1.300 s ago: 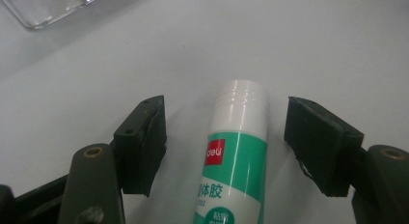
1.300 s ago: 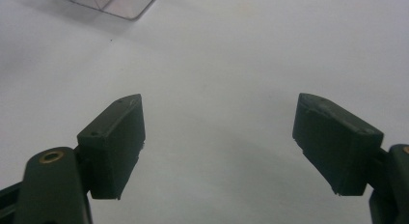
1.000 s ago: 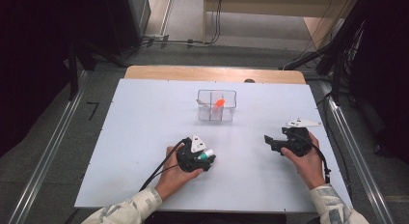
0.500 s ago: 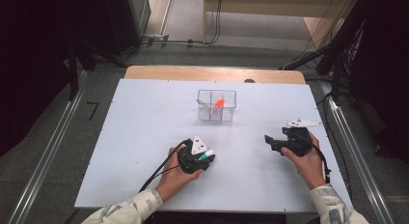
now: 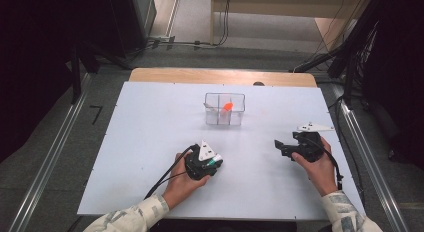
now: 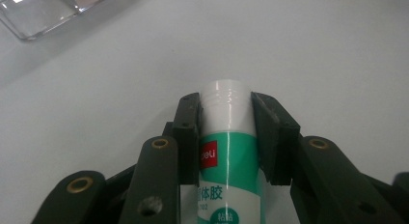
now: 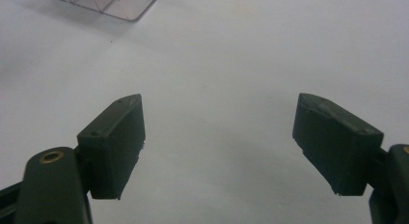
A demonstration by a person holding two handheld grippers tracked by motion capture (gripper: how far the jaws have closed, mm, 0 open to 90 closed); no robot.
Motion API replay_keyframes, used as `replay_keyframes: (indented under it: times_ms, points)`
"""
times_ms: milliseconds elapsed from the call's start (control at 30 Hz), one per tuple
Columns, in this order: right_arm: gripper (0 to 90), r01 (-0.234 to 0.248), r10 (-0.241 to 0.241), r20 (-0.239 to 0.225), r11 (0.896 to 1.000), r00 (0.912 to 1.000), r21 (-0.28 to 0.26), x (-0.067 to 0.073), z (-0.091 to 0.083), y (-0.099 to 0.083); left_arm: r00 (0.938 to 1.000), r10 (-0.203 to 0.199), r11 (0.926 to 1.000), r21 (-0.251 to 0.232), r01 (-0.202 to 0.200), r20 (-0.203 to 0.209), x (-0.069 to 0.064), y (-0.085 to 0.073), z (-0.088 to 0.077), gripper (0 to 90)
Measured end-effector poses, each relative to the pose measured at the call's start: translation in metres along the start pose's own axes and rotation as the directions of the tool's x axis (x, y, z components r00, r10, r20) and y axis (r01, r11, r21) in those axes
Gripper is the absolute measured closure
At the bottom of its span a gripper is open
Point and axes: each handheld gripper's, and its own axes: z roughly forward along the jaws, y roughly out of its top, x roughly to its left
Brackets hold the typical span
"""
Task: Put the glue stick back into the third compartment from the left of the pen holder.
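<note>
Glue stick [image 6: 226, 137] clamped, open table [image 5: 130, 142] around.

We see the white table [image 5: 150, 142] evenly and brightly lit from above in the high view, while the floor and the room around it sink into near black. Shadows under the hands are soft and short. That view is a little grainy and soft, with mild bending of straight lines toward the edges. In the left gripper view the glue stick [image 6: 226, 151] sits sharp enough to read its label, with a pale sheen on its white cap; the clear box [image 6: 43, 11] behind is blurred. In the right gripper view the table fades to grey at the corners.
</note>
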Motion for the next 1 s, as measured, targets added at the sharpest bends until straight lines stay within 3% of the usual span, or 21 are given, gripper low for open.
replay_keyframes:
  times_ms: [633,1000]
  points:
    - [17.6,-0.004,0.004,0.001,1.000,1.0000,-0.005,-0.001,-0.001,0.000,0.9966,-0.081,0.9952,-0.053,0.082,0.016,0.010,0.007,-0.009,66.1]
    - [17.5,-0.005,0.005,-0.001,1.000,1.0000,-0.004,-0.001,-0.001,0.000,0.9938,-0.107,0.9891,-0.099,0.109,0.032,0.007,0.025,-0.007,66.1]
